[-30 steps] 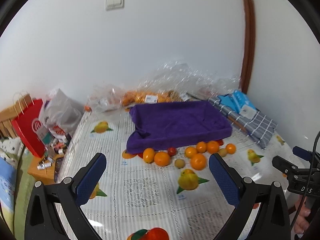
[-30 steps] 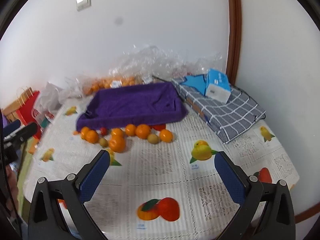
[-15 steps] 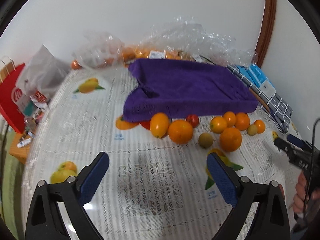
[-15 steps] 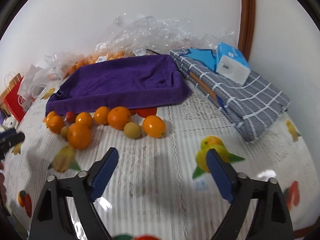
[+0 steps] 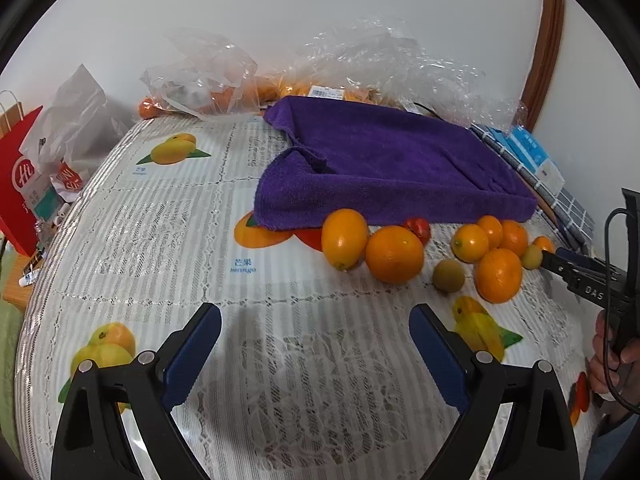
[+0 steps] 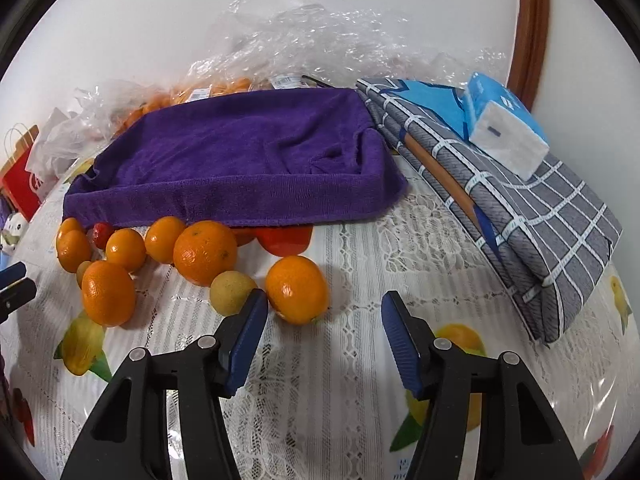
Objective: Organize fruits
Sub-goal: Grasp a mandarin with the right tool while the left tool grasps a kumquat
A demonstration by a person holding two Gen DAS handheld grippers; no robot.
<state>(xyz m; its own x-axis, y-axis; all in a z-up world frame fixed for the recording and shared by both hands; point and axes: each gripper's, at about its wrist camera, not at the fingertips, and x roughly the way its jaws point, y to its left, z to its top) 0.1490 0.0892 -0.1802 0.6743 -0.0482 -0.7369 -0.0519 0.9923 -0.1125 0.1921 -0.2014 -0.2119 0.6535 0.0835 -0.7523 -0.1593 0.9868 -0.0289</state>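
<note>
Several oranges, small green-yellow fruits and a red tomato [image 5: 417,227] lie in a row on the table in front of a purple towel-lined tray [image 5: 384,168] [image 6: 240,160]. My left gripper [image 5: 316,332] is open and empty, low over the table, short of a big orange [image 5: 394,254] and an oval orange [image 5: 344,238]. My right gripper [image 6: 323,316] is open and empty, its left finger beside the nearest orange [image 6: 297,289] and a green-yellow fruit [image 6: 232,291]. The right gripper also shows at the right edge of the left wrist view [image 5: 560,260].
Clear plastic bags [image 5: 360,68] with more oranges lie behind the tray. A folded grey checked cloth [image 6: 520,200] with a blue tissue pack [image 6: 504,128] sits right of the tray. A red paper bag [image 5: 20,176] and a white bag stand off the table's left edge.
Both grippers have moved forward and down toward the fruit row. The right gripper's jaws have narrowed somewhat and now sit next to the nearest orange.
</note>
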